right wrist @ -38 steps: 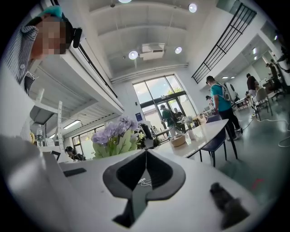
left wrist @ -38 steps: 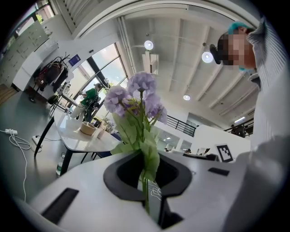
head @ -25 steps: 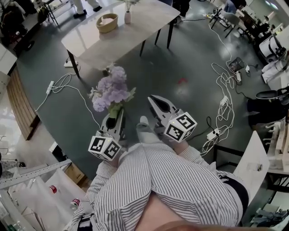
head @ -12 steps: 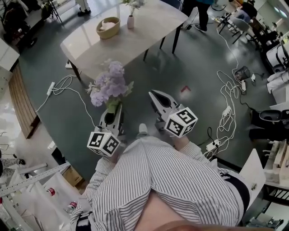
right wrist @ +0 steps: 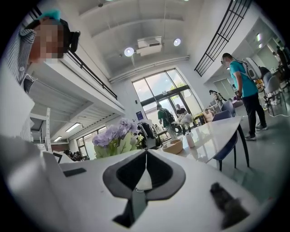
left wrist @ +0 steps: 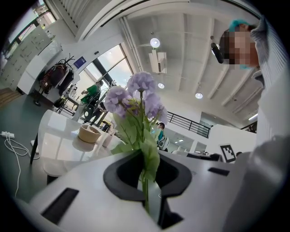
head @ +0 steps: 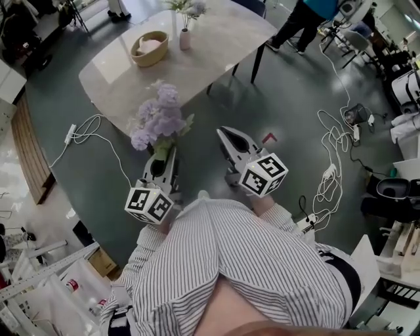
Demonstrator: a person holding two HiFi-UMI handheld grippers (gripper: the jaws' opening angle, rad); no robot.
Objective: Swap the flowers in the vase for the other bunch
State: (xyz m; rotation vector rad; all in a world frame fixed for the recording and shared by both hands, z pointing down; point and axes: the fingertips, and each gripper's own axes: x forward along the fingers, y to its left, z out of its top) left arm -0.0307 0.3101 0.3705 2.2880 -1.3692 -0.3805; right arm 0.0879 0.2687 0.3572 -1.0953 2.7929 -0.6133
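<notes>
left fingers: clamped on the green stems of the purple bunch (head: 158,118); in the left gripper view the stems run straight up out of the slit between the pads.
left gripper (left wrist: 153,200): pointing level, so I've got the blooms standing upright just past its tip.
right fingers: pressed together with nothing between them, the right gripper view shows that plainly.
right gripper (right wrist: 145,180): level too, beside the left one and a bit apart, aimed the same way.
purple bunch: off the table, up in the air; in the head view its heads overlap the table's near edge.
table (head: 216,62): pale top, ahead of both grippers.
vase (head: 184,40): small and light, upright on the table back toward the far edge, with the other flowers (head: 186,6) in it.
basket (head: 149,48): on the table just to the left of the vase, not touching from what I can see.
floor: a white cable (head: 84,128) looped off the table's left corner.
beyond the table: a person in a teal top (head: 307,14) standing by its right corner.
</notes>
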